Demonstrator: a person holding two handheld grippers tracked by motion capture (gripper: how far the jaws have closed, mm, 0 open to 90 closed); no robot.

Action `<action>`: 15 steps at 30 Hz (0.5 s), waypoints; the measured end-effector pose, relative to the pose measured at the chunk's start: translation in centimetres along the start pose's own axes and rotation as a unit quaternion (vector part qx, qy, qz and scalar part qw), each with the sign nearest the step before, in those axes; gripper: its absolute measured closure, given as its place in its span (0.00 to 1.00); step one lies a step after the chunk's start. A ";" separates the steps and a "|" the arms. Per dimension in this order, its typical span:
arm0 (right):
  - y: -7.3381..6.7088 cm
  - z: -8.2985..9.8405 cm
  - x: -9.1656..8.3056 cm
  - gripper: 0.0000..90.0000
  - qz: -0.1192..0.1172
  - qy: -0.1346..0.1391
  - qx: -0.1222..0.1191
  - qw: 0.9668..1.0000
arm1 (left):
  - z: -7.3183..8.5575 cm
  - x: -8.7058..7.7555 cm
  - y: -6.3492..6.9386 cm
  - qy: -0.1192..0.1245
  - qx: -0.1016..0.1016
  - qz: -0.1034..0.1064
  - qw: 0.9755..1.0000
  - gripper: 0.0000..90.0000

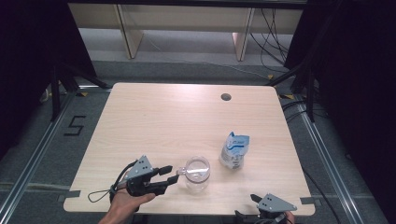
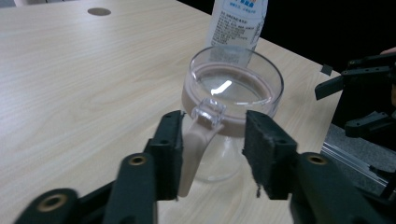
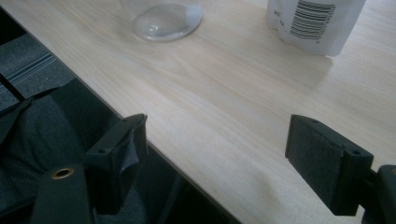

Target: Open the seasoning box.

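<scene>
A clear glass mug (image 1: 197, 173) stands near the table's front edge, its handle (image 2: 201, 135) pointing toward my left gripper (image 1: 171, 174). In the left gripper view the handle sits between the jaws of the left gripper (image 2: 212, 140). It lies against the left pad (image 2: 168, 149), with a gap to the right pad (image 2: 266, 154), so the gripper is open. A white and blue pouch (image 1: 234, 150) stands upright just behind and right of the mug. My right gripper (image 1: 257, 200) hovers over the front edge at the right, and its jaws (image 3: 219, 135) are wide open with nothing between them.
The light wooden table (image 1: 177, 121) has a round cable hole (image 1: 226, 97) at the back right. Grey floor with metal rails runs along both sides. Pale furniture legs and cables stand beyond the far edge.
</scene>
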State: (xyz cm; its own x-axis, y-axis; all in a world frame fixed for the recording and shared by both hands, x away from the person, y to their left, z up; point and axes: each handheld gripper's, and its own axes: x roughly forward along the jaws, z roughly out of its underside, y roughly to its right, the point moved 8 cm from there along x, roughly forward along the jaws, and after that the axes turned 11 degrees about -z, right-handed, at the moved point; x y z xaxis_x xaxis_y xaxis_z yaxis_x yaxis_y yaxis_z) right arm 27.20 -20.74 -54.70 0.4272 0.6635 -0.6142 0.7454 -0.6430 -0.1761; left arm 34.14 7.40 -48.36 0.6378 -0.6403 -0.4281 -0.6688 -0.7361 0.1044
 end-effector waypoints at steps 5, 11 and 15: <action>0.1 -0.3 0.3 0.27 -0.004 0.004 -0.001 1.000 | -1.0 0.3 0.1 0.008 0.013 -0.009 1.000 0.78; 0.1 -0.5 0.6 0.27 -0.011 -0.001 -0.005 1.000 | -1.7 1.0 0.4 0.014 0.021 -0.018 1.000 0.87; 0.2 -0.7 0.6 0.28 -0.004 0.004 0.004 1.000 | -2.0 1.3 0.5 0.016 0.023 -0.024 0.999 0.91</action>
State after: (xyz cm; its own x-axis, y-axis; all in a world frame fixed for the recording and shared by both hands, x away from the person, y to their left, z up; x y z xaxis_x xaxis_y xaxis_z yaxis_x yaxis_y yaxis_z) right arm 27.96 -20.20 -54.62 0.4250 0.6719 -0.6065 0.7453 -0.6400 -0.1868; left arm 35.44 5.78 -47.04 0.6806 -0.6120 -0.4028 -0.6538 -0.7554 0.0429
